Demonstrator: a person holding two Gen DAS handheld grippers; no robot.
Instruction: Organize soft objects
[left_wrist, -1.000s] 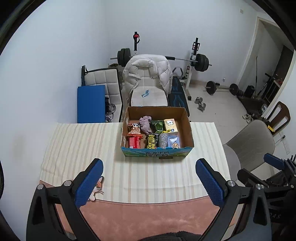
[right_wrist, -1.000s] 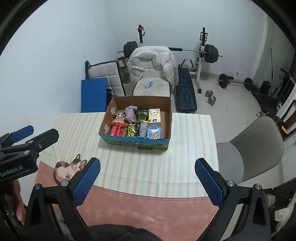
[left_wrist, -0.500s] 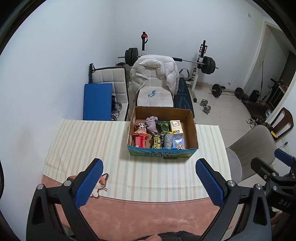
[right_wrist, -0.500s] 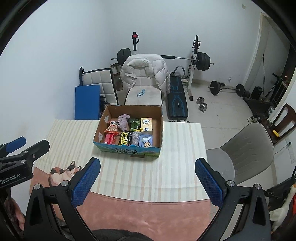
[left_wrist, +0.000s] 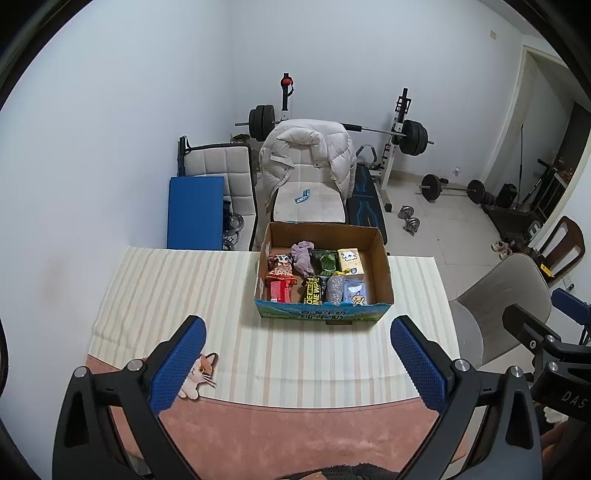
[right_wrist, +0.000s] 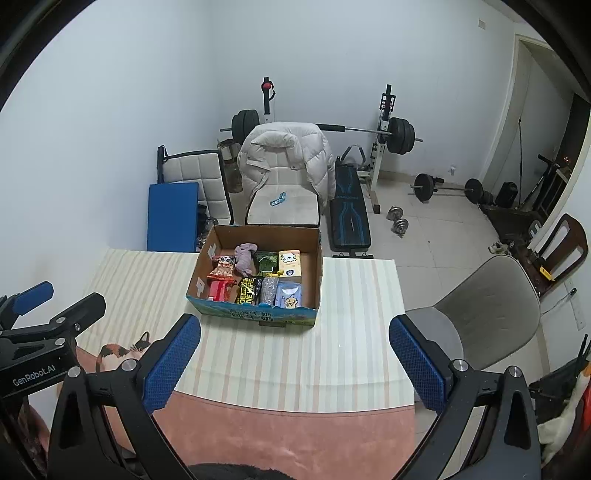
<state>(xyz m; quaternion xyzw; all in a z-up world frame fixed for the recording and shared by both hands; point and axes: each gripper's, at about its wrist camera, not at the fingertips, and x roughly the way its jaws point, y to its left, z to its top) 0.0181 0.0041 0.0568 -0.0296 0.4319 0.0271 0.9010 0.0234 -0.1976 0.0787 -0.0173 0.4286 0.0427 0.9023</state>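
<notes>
Your left gripper (left_wrist: 297, 360) is spread wide and holds nothing; your right gripper (right_wrist: 293, 360) is spread just as wide, also holding nothing. Both hang above the near edge of the table (left_wrist: 295, 354), well apart from the box (left_wrist: 323, 314).

Against half a second ago, your left camera shows the box a little higher and farther right in the frame, and the cat picture (left_wrist: 197, 374) now sits closer to your left finger. In your right camera the box has slid right and downward, and the cat picture (right_wrist: 122, 349) lies nearer your left finger too.

Counting from largest to smallest: one table under a striped cloth (right_wrist: 295, 350), one weight bench (right_wrist: 349, 221), one white jacket (left_wrist: 306, 147) draped on one chair, one grey chair (right_wrist: 480, 314) at 3 o'clock, one blue mat (left_wrist: 194, 212) at 10 o'clock, one cardboard box, and two dumbbells (left_wrist: 410, 219) on the floor.

Inside the box you have eight or so items: one pink cloth (left_wrist: 303, 256), one doll (left_wrist: 280, 266), one red pack (left_wrist: 279, 291), one green pack (left_wrist: 327, 262), one tissue box (left_wrist: 351, 260), one wipes pack (left_wrist: 312, 295), one silver pouch (left_wrist: 334, 293) and one blue pack (left_wrist: 354, 293).

From your left gripper the box lies at 12 o'clock, slightly toward 1. From your right gripper it lies at 11 o'clock, with the cloth toward its far left.
</notes>
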